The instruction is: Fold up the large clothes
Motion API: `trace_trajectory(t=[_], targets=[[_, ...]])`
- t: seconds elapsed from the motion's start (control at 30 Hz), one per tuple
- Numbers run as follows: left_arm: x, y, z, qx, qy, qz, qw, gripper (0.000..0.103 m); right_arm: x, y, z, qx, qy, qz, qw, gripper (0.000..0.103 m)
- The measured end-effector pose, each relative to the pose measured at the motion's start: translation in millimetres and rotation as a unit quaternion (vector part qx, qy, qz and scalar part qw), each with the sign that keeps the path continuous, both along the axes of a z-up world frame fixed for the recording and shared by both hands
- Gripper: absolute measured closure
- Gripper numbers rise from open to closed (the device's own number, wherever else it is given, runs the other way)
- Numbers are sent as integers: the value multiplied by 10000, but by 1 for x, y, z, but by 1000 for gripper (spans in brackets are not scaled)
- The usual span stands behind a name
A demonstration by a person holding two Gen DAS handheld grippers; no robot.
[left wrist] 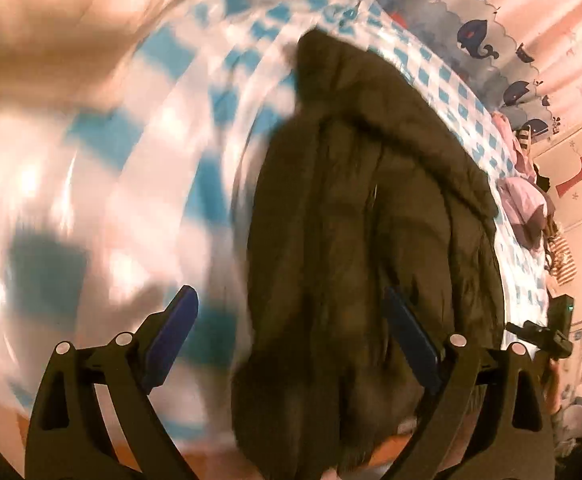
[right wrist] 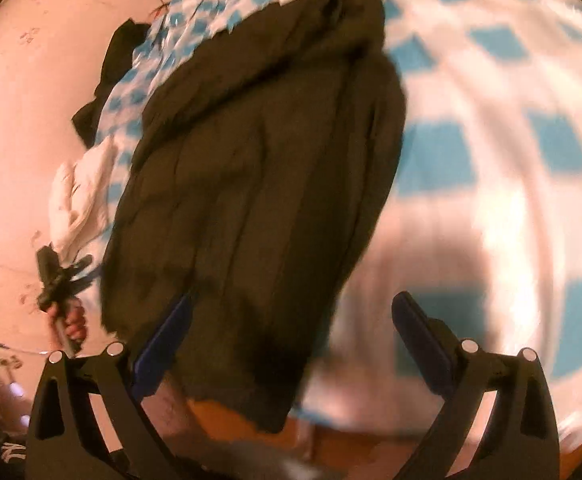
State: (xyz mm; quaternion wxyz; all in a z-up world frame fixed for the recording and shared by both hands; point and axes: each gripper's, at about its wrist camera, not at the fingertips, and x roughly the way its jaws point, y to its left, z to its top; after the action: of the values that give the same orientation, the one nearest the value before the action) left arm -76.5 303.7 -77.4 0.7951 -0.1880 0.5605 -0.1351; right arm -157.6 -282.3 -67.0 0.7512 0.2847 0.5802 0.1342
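A dark olive padded coat (left wrist: 371, 220) lies folded into a long narrow strip on a blue-and-white checked bed sheet (left wrist: 103, 128). My left gripper (left wrist: 291, 308) hovers above its near end, open wide, and the pads (left wrist: 175, 332) press on nothing. In the right wrist view the same coat (right wrist: 259, 160) runs away from me across the sheet (right wrist: 471, 160). My right gripper (right wrist: 293, 312) is also open above the coat's near hem and holds nothing. Each gripper shows small in the other's view: the right one (left wrist: 547, 336) and the left one (right wrist: 57, 276) in a hand (right wrist: 73, 324).
Pink clothes (left wrist: 523, 200) and a striped cloth (left wrist: 563, 256) lie along the bed's far side under whale-patterned fabric (left wrist: 479, 36). A white garment (right wrist: 83, 196) and a black one (right wrist: 119, 60) sit at the sheet's edge. The orange wooden bed edge (right wrist: 331, 436) runs under my grippers.
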Motion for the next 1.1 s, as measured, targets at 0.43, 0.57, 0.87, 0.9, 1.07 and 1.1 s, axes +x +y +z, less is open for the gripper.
trace_trajectory(t=[0.43,0.57,0.87,0.9,1.07,1.1], targets=[[-60,-19,-56,-646,581,97,9962,13,-33,34,-57,1545,640,-183,9857,7],[-62,-40,-61,-569,598,-24,9966,13,-32,41,-64,2050,640,-266,9763,7],[-61,-44,-47,-452,713,120,9964,75,-34,54,-53,1804,290,99,9831,47],[-60,-41,-45,-467,709,121,9963,82,-33,58,-52,1586,277,124,9869,75],[-58,-37,-16,-732,507,155,9959,94,-32,49,-27,1881,-322,-10,9816,91],[-58,-37,-7,-870,431,158,9952,95,-32,44,-15,1905,-512,-60,9803,92]])
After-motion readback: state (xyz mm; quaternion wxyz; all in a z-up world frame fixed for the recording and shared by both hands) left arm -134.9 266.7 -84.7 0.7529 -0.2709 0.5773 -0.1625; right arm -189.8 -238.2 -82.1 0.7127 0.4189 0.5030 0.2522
